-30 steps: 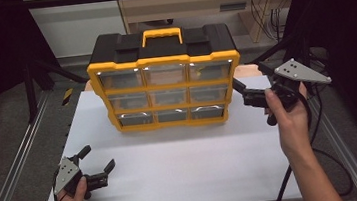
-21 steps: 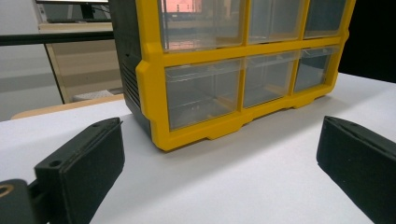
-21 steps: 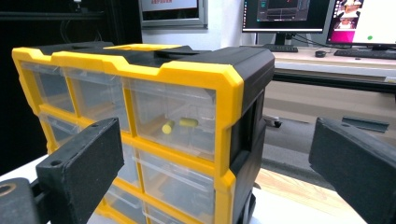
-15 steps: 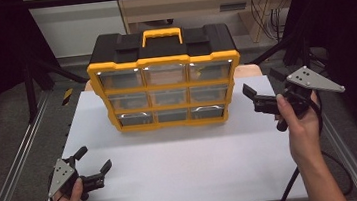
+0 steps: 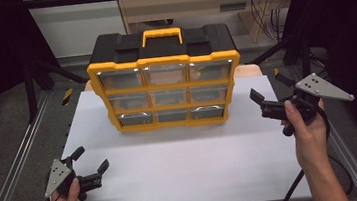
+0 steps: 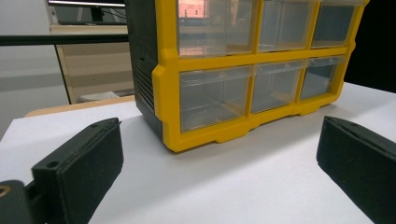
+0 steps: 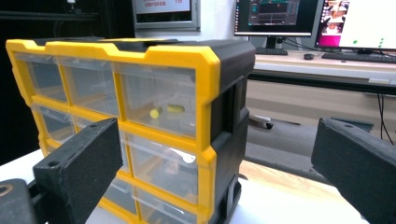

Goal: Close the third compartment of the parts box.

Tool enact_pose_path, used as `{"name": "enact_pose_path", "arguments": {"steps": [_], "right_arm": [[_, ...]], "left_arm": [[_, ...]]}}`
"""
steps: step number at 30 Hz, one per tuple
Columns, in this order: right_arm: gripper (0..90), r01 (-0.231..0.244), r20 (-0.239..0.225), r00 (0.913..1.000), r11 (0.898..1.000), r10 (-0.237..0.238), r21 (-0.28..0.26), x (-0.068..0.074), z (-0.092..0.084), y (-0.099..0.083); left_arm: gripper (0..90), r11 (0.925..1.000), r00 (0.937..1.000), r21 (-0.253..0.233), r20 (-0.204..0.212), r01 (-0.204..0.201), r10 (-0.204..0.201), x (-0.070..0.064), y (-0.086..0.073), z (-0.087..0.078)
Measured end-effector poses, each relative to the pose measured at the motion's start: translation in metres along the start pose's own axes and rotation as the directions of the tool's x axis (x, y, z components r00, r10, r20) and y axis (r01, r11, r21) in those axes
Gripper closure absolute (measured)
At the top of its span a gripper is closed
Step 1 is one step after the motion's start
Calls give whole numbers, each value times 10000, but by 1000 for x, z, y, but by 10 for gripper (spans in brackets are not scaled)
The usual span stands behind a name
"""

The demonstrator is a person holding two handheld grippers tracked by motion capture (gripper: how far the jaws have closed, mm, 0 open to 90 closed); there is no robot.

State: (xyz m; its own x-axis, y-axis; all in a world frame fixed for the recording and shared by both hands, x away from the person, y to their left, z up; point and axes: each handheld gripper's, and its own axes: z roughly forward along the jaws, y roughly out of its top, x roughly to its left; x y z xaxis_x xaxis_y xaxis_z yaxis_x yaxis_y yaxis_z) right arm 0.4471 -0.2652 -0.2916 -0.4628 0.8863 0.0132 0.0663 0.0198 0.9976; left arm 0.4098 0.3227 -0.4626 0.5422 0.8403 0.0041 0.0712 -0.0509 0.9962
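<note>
I held both grippers open: the right gripper (image 5: 266,102) nearer, just right of the yellow-and-black plastic drawer cabinet (image 5: 164,77) standing mid-table; the left gripper (image 5: 92,165) front-left, well apart.

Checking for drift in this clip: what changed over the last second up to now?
The right gripper backed away from the right side of the yellow and black drawer organizer, moving right and toward the person. The left gripper eased slightly toward the near left corner of the table. Both stayed open and empty. The organizer stayed put, all drawers shut.
</note>
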Motion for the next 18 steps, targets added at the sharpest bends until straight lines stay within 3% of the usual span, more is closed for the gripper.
{"name": "enact_pose_path", "arguments": {"steps": [18], "right_arm": [[29, 32, -33, 10000, 9999, -31, 158, -4, -14, -42]], "left_arm": [[2, 10000, 10000, 21, 71, -50, 50, 0, 0, 0]]}}
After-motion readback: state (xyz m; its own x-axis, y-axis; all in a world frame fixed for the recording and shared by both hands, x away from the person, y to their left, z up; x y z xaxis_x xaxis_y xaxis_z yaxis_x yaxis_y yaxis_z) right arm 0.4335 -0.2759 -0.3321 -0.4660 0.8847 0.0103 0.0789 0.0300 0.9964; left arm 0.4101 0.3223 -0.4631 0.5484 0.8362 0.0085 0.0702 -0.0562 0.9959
